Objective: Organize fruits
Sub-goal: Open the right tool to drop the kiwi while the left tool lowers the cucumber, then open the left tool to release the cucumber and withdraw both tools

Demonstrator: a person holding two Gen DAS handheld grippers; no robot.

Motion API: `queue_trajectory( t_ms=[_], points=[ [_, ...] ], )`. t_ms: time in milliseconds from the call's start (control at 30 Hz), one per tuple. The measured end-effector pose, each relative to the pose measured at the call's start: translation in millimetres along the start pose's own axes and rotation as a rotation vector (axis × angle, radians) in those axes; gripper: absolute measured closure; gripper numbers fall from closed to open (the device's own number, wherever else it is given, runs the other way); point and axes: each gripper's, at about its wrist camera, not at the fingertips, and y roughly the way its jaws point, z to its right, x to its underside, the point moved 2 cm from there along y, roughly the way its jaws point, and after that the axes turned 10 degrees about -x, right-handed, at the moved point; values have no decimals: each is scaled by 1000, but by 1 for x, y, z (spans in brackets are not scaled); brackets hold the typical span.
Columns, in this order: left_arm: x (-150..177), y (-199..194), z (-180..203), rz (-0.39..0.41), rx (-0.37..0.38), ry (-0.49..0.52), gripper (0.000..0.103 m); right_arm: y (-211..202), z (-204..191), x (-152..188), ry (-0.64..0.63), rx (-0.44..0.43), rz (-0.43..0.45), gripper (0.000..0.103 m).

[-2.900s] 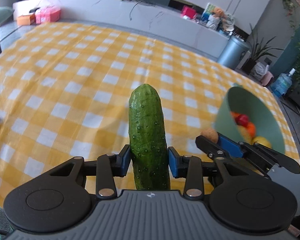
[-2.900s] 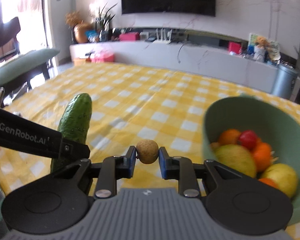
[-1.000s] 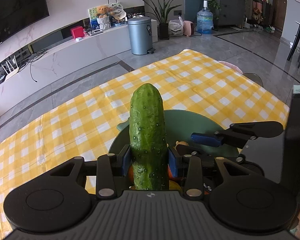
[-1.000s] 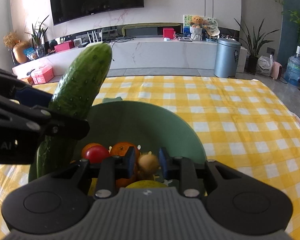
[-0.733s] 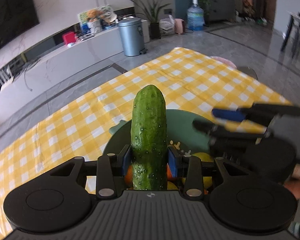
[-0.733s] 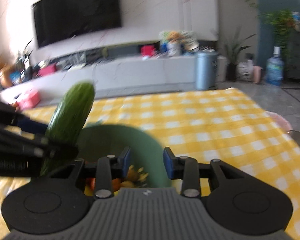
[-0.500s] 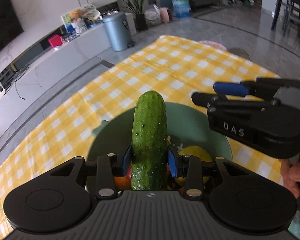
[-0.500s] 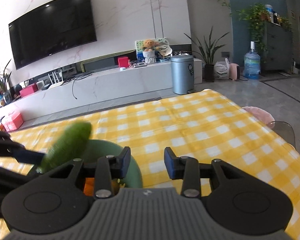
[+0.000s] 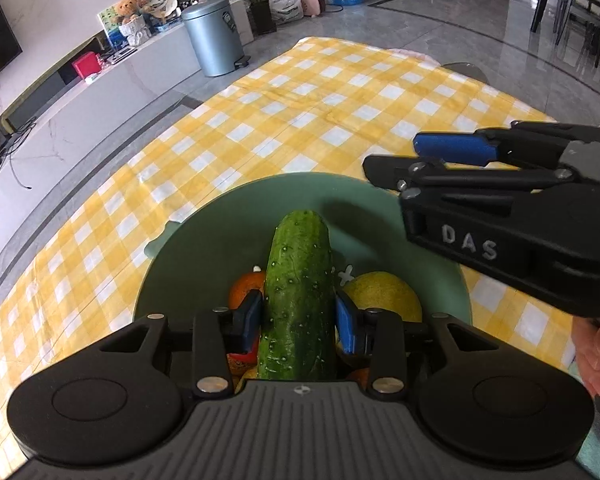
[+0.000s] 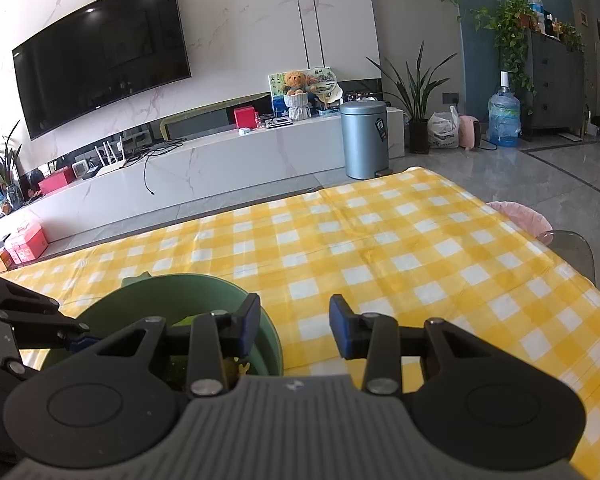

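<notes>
A green bowl (image 9: 260, 192) on the checked cloth holds an orange (image 9: 246, 290), a yellow fruit (image 9: 380, 296) and other fruit. My left gripper (image 9: 299, 316) hangs over it with a green cucumber (image 9: 300, 264) between its blue pads. The pads still touch the cucumber while the jaws are opening, and its tip points at the bowl's far wall. My right gripper (image 10: 294, 328) is open and holds nothing. It sits just right of the bowl (image 10: 160, 292), above the rim, and also shows at the right of the left wrist view (image 9: 392, 156).
A yellow-and-white checked cloth (image 10: 380, 248) covers the table. A person's hand (image 9: 596, 356) holds the right gripper. A chair with a pink cushion (image 10: 516, 216) stands at the table's far right edge. Beyond are a white TV console and a grey bin.
The left gripper has sunk with the cucumber, whose tip now lies inside the bowl. The right gripper let go of the small brown fruit, opened, and drew off to the bowl's right.
</notes>
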Motion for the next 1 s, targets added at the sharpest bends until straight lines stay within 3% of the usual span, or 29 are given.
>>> queue_trajectory(
  t_ms=[100, 333, 667, 800, 1000],
  points=[
    [0, -4, 0, 14, 38, -17, 49, 0, -1, 1, -8, 0, -5, 68],
    [3, -18, -1, 43, 25, -39, 48, 0, -5, 4, -22, -7, -11, 68],
    [17, -69, -16, 98, -24, -130, 42, -28, -19, 3, -32, -47, 86, 42],
    [32, -95, -25, 139, -56, -210, 40, -51, -30, 3, -53, -74, 142, 31],
    [64, -132, -40, 248, -123, -388, 39, -90, -52, 10, -106, -114, 213, 24]
  ],
)
